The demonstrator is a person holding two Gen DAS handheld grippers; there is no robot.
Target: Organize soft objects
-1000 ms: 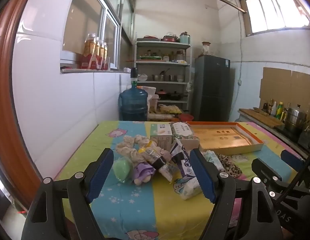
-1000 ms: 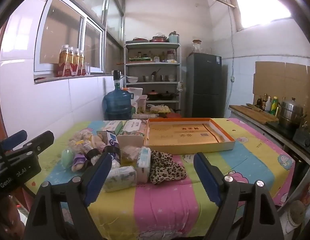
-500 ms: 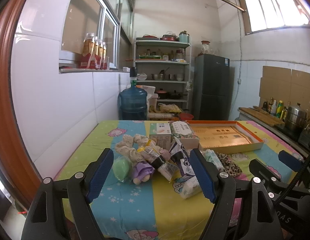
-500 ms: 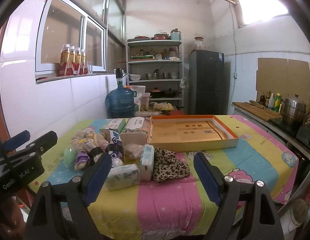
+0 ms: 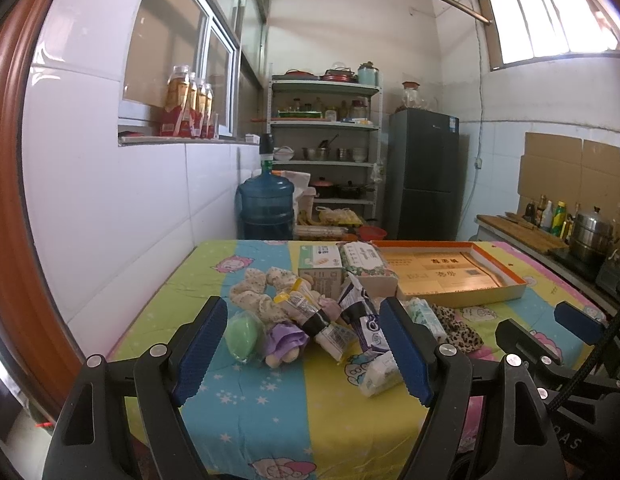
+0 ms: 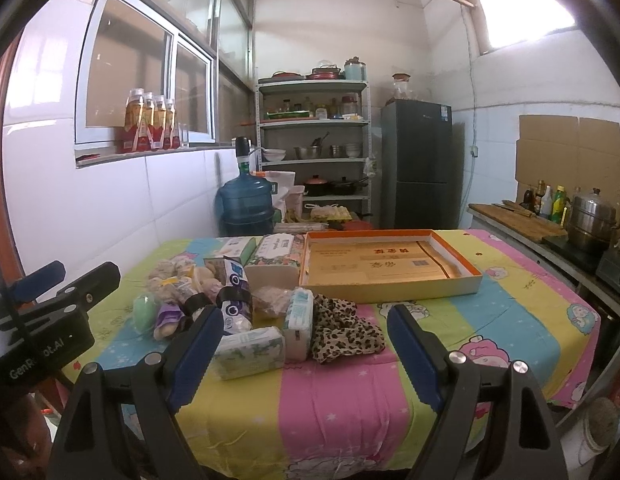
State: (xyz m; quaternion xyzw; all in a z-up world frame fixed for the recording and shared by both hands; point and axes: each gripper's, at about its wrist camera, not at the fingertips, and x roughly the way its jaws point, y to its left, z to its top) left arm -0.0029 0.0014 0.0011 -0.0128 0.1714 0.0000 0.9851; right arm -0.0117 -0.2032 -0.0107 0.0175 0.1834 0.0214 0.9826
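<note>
A heap of soft things lies on the striped tablecloth [image 6: 341, 392]: a green sponge [image 5: 241, 334], a purple doll [image 5: 285, 339], tissue packs [image 6: 250, 346], a leopard-print cloth [image 6: 341, 328] and a cream plush toy [image 5: 254, 294]. Behind the heap sits a shallow orange-rimmed box [image 6: 383, 266]. My left gripper [image 5: 302, 352] hovers open in front of the heap, near the sponge and doll. My right gripper [image 6: 306, 354] is open too, held before the tissue packs and cloth. Neither holds anything.
Two cartons [image 5: 321, 268] stand at the back of the heap. A blue water jug [image 5: 266, 210], a metal shelf [image 5: 323, 148] and a dark fridge [image 5: 423, 176] are beyond the table. A counter with bottles and a steel pot [image 6: 589, 220] runs along the right wall.
Both grippers have tipped slightly, so the table sits a little lower in each view. Nothing on the table has moved and both jaws stay open.
</note>
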